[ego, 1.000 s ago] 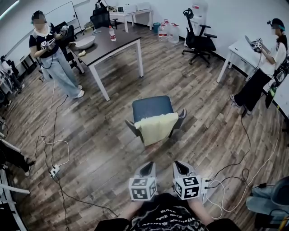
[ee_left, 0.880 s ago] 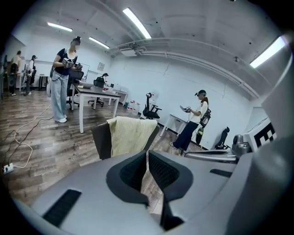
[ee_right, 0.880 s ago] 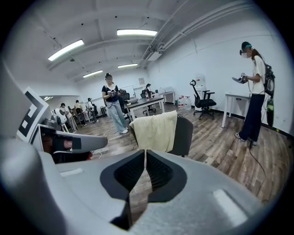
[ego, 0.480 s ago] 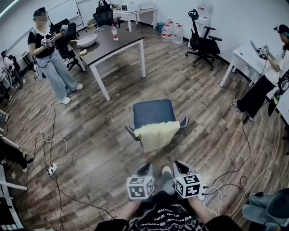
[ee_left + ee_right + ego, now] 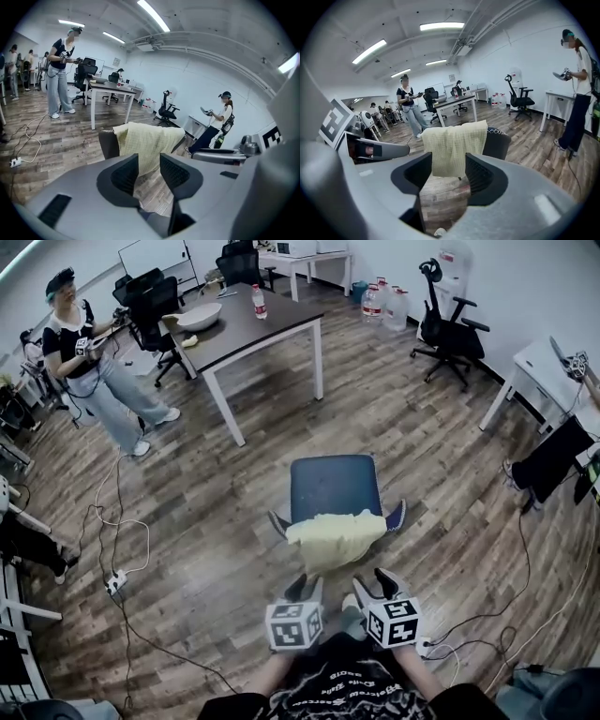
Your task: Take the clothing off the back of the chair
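my left gripper (image 5: 302, 585) and right gripper (image 5: 374, 579) were opening, empty; the clothing (image 5: 336, 536) looked soft, light: pinch its top fold.

From head height we look steeply down onto the wooden floor (image 5: 216, 521), with the chair (image 5: 333, 486) just ahead at mid-frame. Our two gripper views ride low and side by side, facing the chair's back from close by, angled slightly downward. All three views share the pale yellow cloth (image 5: 336, 535) draped there and the dark table (image 5: 272, 326) beyond.
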Demonstrator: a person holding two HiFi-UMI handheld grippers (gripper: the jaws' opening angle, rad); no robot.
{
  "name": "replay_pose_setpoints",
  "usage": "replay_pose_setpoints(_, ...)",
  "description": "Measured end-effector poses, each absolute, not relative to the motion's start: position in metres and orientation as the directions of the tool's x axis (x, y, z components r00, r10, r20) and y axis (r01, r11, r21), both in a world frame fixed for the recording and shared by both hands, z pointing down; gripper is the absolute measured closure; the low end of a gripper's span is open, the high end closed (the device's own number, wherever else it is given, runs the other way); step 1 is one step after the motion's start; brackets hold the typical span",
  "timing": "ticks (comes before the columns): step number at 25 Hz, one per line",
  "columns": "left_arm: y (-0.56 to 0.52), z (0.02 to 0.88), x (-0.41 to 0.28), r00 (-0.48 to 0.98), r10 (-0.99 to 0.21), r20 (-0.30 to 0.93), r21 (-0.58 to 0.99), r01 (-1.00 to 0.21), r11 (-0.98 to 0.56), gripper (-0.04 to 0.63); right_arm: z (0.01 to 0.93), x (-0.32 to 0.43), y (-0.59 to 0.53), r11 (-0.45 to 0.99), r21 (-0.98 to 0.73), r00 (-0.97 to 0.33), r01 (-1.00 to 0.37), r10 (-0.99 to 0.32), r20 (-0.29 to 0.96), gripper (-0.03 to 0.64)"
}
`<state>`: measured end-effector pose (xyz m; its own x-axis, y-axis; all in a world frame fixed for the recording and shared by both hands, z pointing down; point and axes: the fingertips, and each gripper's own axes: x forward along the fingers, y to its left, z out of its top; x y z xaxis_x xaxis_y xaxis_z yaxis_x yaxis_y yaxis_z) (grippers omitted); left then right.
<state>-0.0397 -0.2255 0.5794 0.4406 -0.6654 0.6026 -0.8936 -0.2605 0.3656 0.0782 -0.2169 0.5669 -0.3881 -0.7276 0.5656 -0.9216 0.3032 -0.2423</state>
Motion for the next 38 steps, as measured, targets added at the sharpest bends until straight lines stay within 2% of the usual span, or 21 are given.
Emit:
replay_pose_setpoints(5,-0.244,0.588,-0.035,0.433,-0.655,0.619,0.367,-0.897,-0.247,0.398,0.574,0.085,-0.24,0.268,-0.285,-0.388,-0.92,-0.727,0.566,0.308)
replay_pose_setpoints(8,-0.254,0.598,-0.037,0.404,-0.646,0.647,0.345,-0.911,-0.225,0.364,0.582,0.087,-0.251,0.238,-0.319,-0.387,-0.918,-0.719,0.578,0.272)
replay_pose_setpoints(14,-0.267,0.621,-0.042,0.345,-0.597,0.724,0.28,-0.938,-0.204,0.332,0.602,0.089,-0.267,0.271,-0.274,-0.385,-0.923,-0.676,0.628,0.267)
replay_pose_setpoints(22,-0.288,0.632,-0.041,0.349,-0.595,0.724,0.314,-0.935,-0.166,0.318,0.618,0.09,-0.294,0.253,-0.285,-0.38,-0.925,-0.664,0.644,0.258)
replay_pose_setpoints(31,-0.313,0.648,-0.033,0.4,-0.538,0.742,0.372,-0.913,-0.165,0.318,0.628,0.084,-0.312,0.263,-0.287,-0.389,-0.921,-0.632,0.67,0.258)
replay_pose_setpoints(38,-0.32,0.651,-0.028,0.457,-0.534,0.711,0.435,-0.883,-0.175,0.33,0.631,0.08,-0.318,0.242,-0.334,-0.409,-0.911,-0.641,0.65,0.259)
